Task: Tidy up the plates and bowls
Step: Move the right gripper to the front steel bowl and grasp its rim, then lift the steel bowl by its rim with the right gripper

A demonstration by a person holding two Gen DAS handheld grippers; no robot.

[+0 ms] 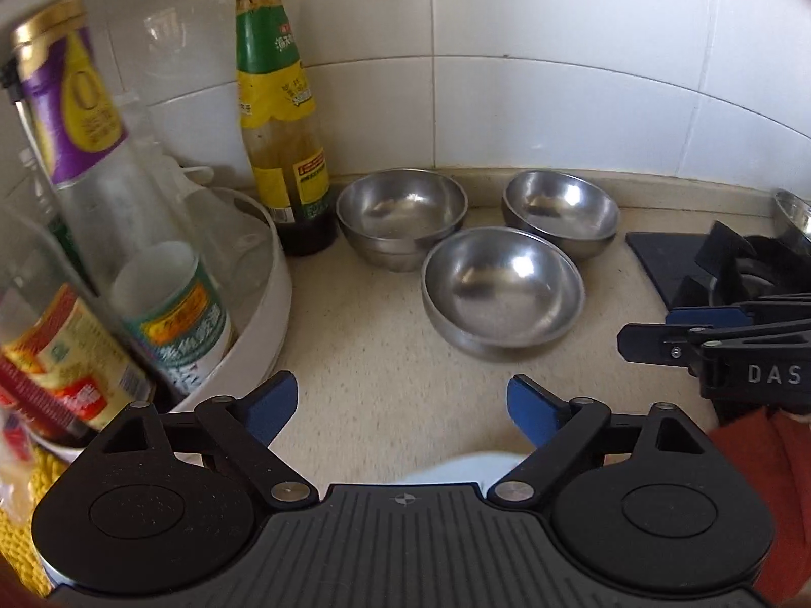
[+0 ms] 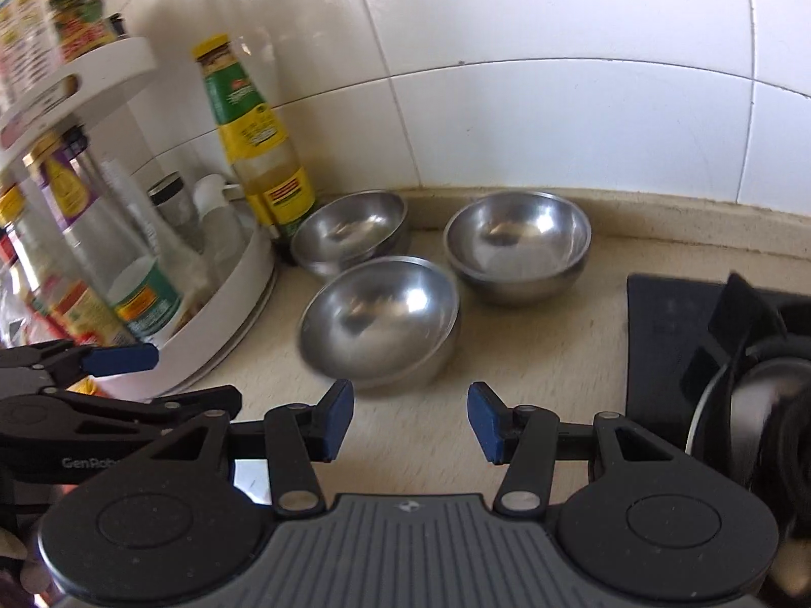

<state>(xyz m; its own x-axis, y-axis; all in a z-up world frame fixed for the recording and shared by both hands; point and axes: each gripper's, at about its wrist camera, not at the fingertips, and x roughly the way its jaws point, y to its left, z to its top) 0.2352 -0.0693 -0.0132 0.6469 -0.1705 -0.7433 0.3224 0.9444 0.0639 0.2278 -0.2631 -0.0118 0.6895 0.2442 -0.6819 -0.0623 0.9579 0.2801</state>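
Three steel bowls stand on the beige counter by the tiled wall. In the left wrist view there is a back left bowl (image 1: 401, 215), a back right bowl (image 1: 561, 213) and a nearer front bowl (image 1: 502, 289). The right wrist view shows the same three: back left (image 2: 349, 230), back right (image 2: 518, 243), front (image 2: 377, 319). My left gripper (image 1: 403, 408) is open and empty, short of the front bowl. My right gripper (image 2: 410, 420) is open and empty, just before the front bowl. The right gripper also shows in the left wrist view (image 1: 659, 334).
A white tiered turntable rack (image 1: 263, 304) full of bottles and jars stands at the left. A tall sauce bottle (image 1: 281, 116) stands next to the back left bowl. A black gas hob (image 2: 709, 344) lies at the right. Another steel dish (image 1: 793, 213) peeks in at far right.
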